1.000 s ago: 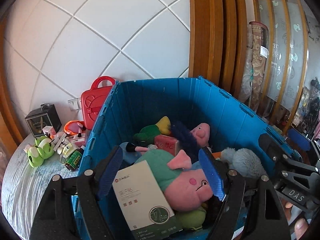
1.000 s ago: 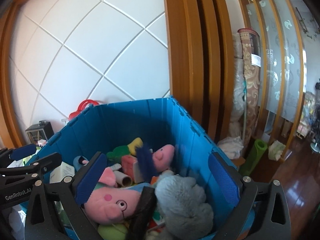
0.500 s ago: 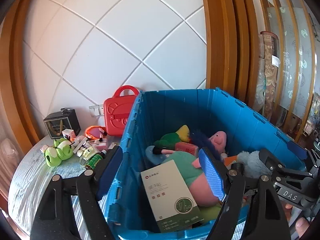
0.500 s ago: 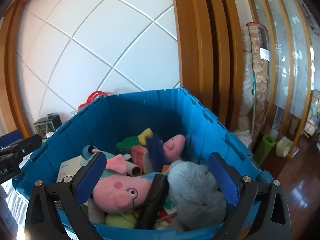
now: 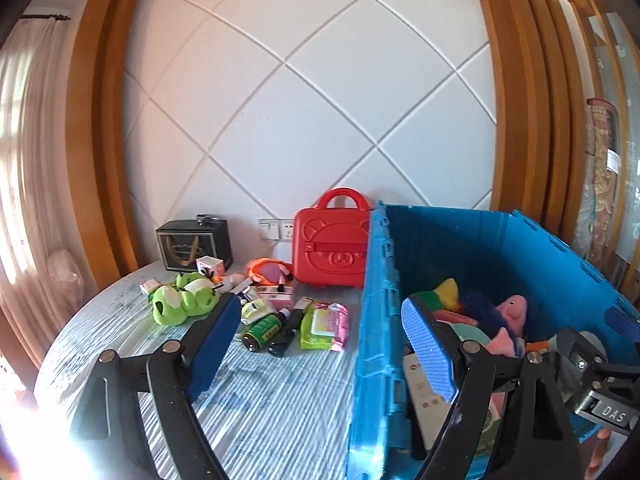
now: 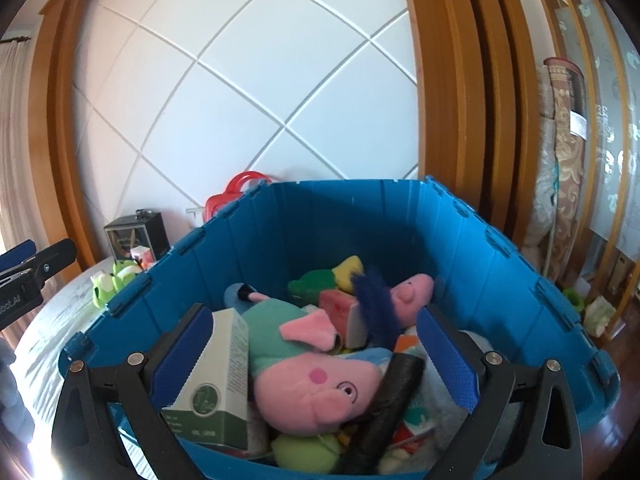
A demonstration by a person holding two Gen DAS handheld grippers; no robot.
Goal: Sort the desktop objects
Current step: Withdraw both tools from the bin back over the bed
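Observation:
A blue bin (image 5: 376, 320) stands on the striped table (image 5: 280, 400). My left gripper (image 5: 320, 308) hovers over the bin's left wall, its jaws opening, with nothing gripped between them. Ahead on the table lie a green frog plush (image 5: 180, 304), a dark green bottle (image 5: 262, 330) and a green-and-pink wipes pack (image 5: 324, 322). My right gripper (image 6: 314, 316) stands open above the bin (image 6: 360, 216). Below it lie a pink pig plush (image 6: 316, 384), a white-and-green box (image 6: 216, 380) and a black roll (image 6: 394, 392).
A red bear case (image 5: 330, 256) stands against the wall beside the bin. A black box (image 5: 192, 246) and an orange item (image 5: 266, 270) sit behind the small clutter. Wooden frames and a rolled rug (image 6: 564, 160) stand to the right.
My left gripper has swung left, from over the bin's contents to its left wall and the table clutter. My right gripper has drawn back, so more of the bin shows.

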